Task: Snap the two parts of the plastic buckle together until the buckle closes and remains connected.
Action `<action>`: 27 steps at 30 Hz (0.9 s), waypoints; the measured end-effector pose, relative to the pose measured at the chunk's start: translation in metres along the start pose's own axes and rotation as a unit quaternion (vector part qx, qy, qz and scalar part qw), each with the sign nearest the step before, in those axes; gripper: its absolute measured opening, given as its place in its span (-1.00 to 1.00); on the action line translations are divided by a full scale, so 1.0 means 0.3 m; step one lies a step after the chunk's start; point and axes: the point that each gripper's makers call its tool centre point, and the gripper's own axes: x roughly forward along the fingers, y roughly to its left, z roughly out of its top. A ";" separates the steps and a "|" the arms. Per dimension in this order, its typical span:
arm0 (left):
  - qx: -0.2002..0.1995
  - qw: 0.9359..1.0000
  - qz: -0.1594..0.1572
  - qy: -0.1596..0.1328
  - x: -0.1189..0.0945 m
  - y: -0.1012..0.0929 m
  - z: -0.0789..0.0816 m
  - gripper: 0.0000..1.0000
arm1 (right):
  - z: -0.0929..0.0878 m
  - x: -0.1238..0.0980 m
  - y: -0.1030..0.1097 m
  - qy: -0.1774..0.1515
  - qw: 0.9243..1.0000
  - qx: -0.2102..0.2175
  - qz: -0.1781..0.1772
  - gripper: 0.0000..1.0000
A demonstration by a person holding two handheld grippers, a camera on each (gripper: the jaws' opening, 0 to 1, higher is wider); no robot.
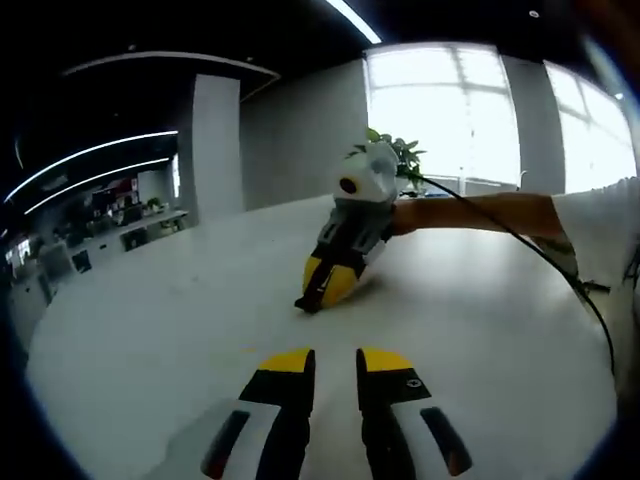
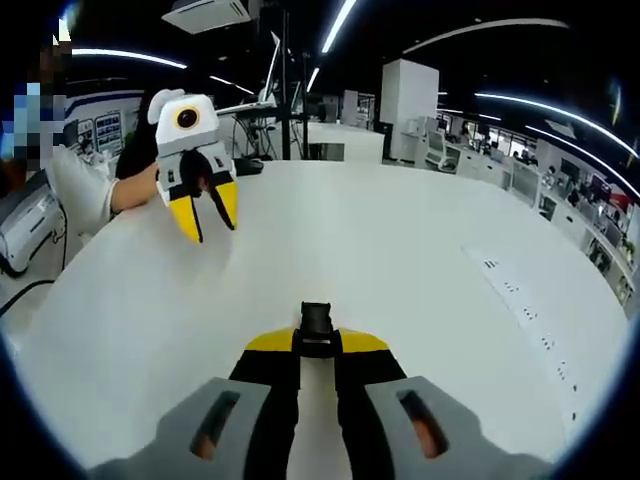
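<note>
We found a black buckle part (image 2: 316,322) clamped at the tips of the right gripper (image 2: 317,345), its yellow-tipped jaws closed on it, low over the white table (image 2: 420,260). In the left gripper view the same right gripper (image 1: 325,287) pointed down at the table (image 1: 180,320), a small dark piece (image 1: 309,302) at its tips. The left gripper (image 1: 335,362) held nothing, its jaws parted by a narrow gap; from the right gripper view it (image 2: 206,215) hung above the table, jaws apart. Whether the buckle part was one half or the joined pair, we could not tell.
</note>
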 end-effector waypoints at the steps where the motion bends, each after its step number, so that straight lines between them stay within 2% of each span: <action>1: -0.002 1.000 0.000 0.000 0.000 0.000 -0.001 -0.70 | -0.006 0.001 0.002 0.004 1.000 -0.001 0.001 -0.77; 11: -0.008 1.000 -0.009 -0.017 -0.007 -0.020 0.030 -0.70 | -0.004 0.000 -0.017 0.001 1.000 0.005 0.001 -0.77; 16: -0.015 0.999 -0.011 -0.030 -0.016 -0.021 0.047 -0.71 | -0.004 0.002 -0.001 -0.008 1.000 0.013 0.008 -0.74; 27: -0.021 0.999 -0.013 -0.027 -0.012 -0.018 0.037 -0.71 | -0.012 -0.012 0.007 -0.024 0.999 0.034 0.003 -0.62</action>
